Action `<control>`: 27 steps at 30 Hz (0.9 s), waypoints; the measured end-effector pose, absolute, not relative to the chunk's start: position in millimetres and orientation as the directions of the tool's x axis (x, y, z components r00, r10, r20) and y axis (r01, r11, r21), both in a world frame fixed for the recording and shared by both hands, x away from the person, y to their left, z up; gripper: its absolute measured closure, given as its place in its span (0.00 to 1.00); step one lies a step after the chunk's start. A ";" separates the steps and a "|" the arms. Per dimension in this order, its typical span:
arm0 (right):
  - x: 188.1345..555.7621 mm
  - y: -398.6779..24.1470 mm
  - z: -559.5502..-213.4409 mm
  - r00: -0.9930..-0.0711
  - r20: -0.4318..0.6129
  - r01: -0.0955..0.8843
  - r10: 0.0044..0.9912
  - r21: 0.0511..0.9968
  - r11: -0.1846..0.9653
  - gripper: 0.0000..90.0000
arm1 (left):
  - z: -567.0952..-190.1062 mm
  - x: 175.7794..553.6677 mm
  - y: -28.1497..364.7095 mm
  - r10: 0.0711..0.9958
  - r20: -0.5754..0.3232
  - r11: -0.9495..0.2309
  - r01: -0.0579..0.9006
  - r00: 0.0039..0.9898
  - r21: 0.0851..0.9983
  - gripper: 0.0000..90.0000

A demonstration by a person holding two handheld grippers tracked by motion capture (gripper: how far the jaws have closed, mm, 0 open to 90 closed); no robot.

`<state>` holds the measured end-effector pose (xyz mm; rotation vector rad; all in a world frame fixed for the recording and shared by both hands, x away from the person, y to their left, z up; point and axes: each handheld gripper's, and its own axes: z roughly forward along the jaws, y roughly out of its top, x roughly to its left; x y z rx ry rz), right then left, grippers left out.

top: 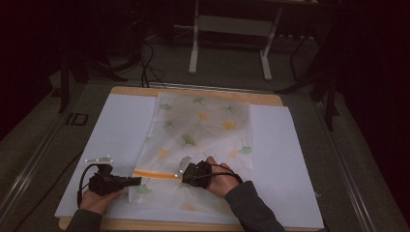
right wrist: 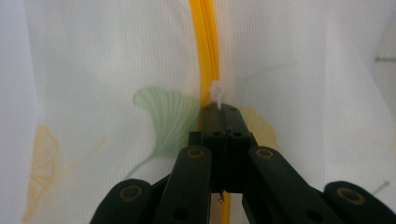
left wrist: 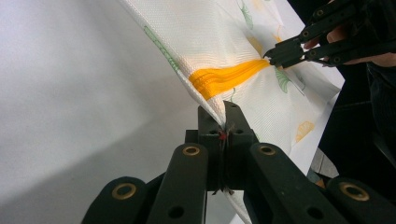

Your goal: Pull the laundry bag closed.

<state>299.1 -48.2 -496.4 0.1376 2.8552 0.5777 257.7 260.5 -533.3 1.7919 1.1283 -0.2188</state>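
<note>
A white mesh bag point(top: 203, 130) printed with green and yellow leaves lies flat on the white board point(top: 121, 125). An orange zipper point(top: 154, 174) runs across its near end. My left gripper point(top: 138, 180) is shut on the bag's left edge point(left wrist: 205, 100), just beside the zipper's end point(left wrist: 229, 74), and lifts the fabric a little. My right gripper point(top: 183, 176) is shut on the small white zipper pull point(right wrist: 217, 92), with the orange zipper point(right wrist: 205, 42) running straight ahead of it. In the left gripper view the right gripper point(left wrist: 275, 53) sits at the far end of the orange strip.
The board rests on a wooden table point(top: 217, 94) whose front edge is close to the person's sleeves. A pale metal stand point(top: 232, 29) and cables point(top: 145, 63) are on the dark floor behind. Bare board lies on both sides of the bag.
</note>
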 end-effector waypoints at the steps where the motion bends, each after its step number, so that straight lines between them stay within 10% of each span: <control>1: 298.9 -49.8 -496.4 -0.970 -0.198 0.052 0.139 0.391 0.919 1.00 | -533.3 257.6 260.6 0.595 -0.582 -0.099 0.769 0.554 0.631 0.99; 27: 295.2 -93.6 -496.8 -0.956 -0.212 0.110 0.204 0.383 0.917 1.00 | -533.0 257.0 262.6 0.595 -0.581 -0.097 0.767 0.555 0.634 0.99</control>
